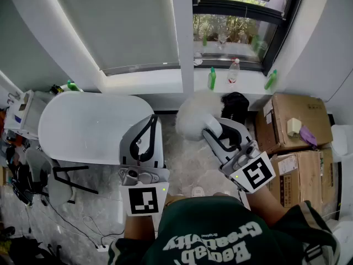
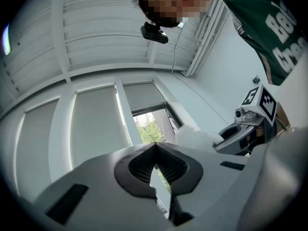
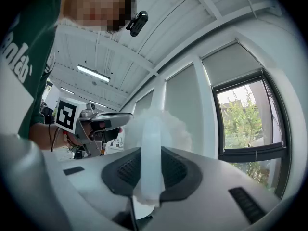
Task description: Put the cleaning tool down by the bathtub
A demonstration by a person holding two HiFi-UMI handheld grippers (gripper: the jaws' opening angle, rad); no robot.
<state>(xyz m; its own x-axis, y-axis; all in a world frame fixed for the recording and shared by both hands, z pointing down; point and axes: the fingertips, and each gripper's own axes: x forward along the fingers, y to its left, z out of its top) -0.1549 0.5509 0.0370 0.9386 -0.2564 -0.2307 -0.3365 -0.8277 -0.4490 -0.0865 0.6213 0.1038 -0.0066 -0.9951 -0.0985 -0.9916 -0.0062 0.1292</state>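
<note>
The cleaning tool is a fluffy white duster [image 1: 194, 115] with a pale plastic handle [image 3: 151, 153]. My right gripper [image 1: 214, 130] is shut on that handle, and the fluff [image 3: 169, 128] stands up beyond the jaws. The duster hangs over the marble floor just right of the white oval bathtub [image 1: 83, 127]. My left gripper [image 1: 150, 121] sits over the tub's right end, its jaws shut with nothing between them [image 2: 155, 146]. In the left gripper view the duster [image 2: 197, 137] and the right gripper [image 2: 240, 129] show at the right.
Two cardboard boxes [image 1: 292, 120] [image 1: 300, 173] stand at the right. Green bottles [image 1: 212, 77] [image 1: 270, 80] and a clear bottle [image 1: 234, 70] line the windowsill. A black bag [image 1: 236, 105] lies under it. Clutter and cables [image 1: 22, 175] crowd the left floor.
</note>
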